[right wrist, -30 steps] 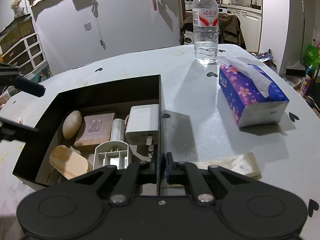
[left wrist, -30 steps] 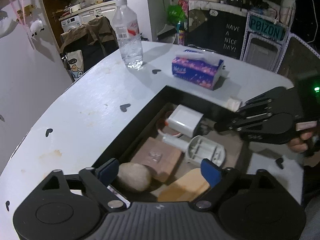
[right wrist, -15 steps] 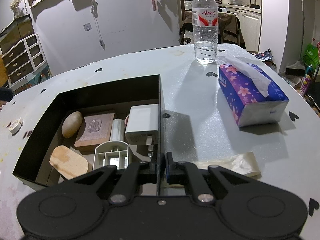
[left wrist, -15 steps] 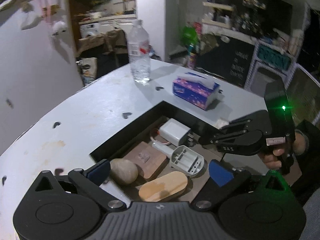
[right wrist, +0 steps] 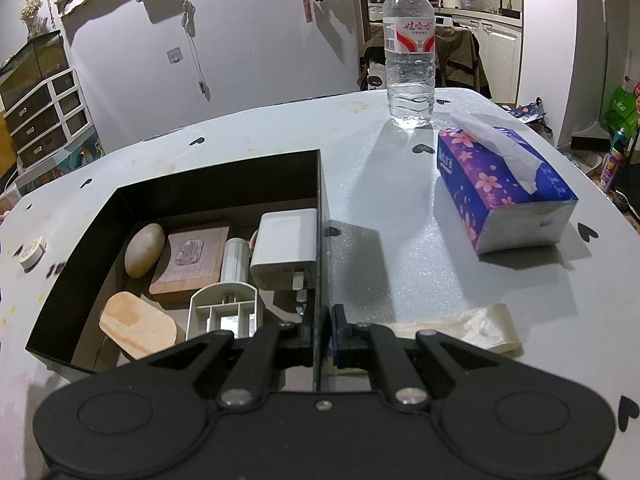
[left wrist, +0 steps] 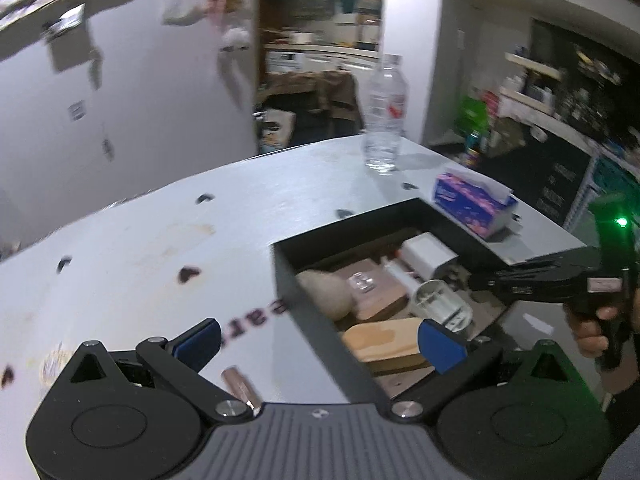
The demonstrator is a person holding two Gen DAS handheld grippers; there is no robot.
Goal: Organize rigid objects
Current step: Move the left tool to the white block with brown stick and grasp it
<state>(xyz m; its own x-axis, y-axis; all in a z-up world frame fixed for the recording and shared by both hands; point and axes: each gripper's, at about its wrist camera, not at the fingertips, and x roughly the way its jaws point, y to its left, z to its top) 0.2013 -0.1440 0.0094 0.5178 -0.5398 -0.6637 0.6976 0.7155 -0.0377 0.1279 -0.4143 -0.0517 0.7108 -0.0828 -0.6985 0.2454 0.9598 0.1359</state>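
Holding: right hand-held gripper (right wrist: 323, 330) clamped on the right wall of the black box (right wrist: 320, 216), lower centre of frame.
Box handling: judged light, stiff, thin-walled; grip the rim.
Left hand-held gripper (left wrist: 320, 338): fingers apart, empty, hanging over the box's near corner.
Contents: stone (right wrist: 144, 245), wooden blocks, white charger (right wrist: 285, 250).

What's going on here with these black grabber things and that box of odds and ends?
A person is tidying small hard things into a black box on the table, with a grabber in each hand. The right gripper is clamped on the box's side wall, steadying it. The left gripper hovers open and empty at the box's near corner. Inside lie a stone, wooden blocks, a white charger and a white plastic tray.
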